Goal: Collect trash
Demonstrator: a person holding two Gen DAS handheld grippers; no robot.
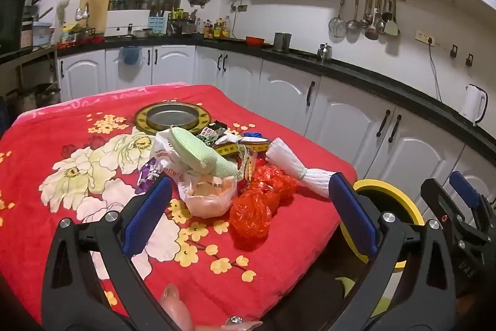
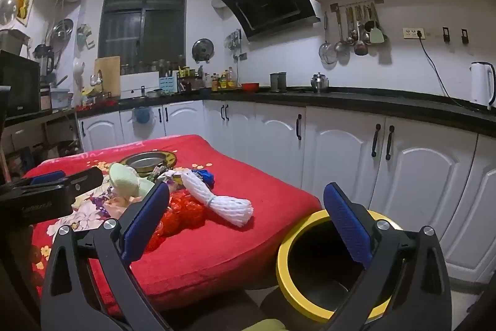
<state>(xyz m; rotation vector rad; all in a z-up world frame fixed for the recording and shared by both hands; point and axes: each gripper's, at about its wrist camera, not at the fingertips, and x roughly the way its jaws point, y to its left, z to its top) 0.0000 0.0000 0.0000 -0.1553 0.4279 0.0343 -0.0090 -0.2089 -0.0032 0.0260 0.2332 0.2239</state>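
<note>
A heap of trash lies on the table under a red flowered cloth: a red plastic bag, a pale plastic bag, a green foam net, a white foam net and several wrappers. My left gripper stands open just short of the heap, nothing between its blue pads. My right gripper is open too, over the table's right edge, with the white foam net and red bag ahead of it. A yellow-rimmed bin stands on the floor beside the table.
A round metal tray sits behind the heap. White cabinets under a black counter run along the back and right, close to the bin. The right gripper's arm shows at the left view's right edge.
</note>
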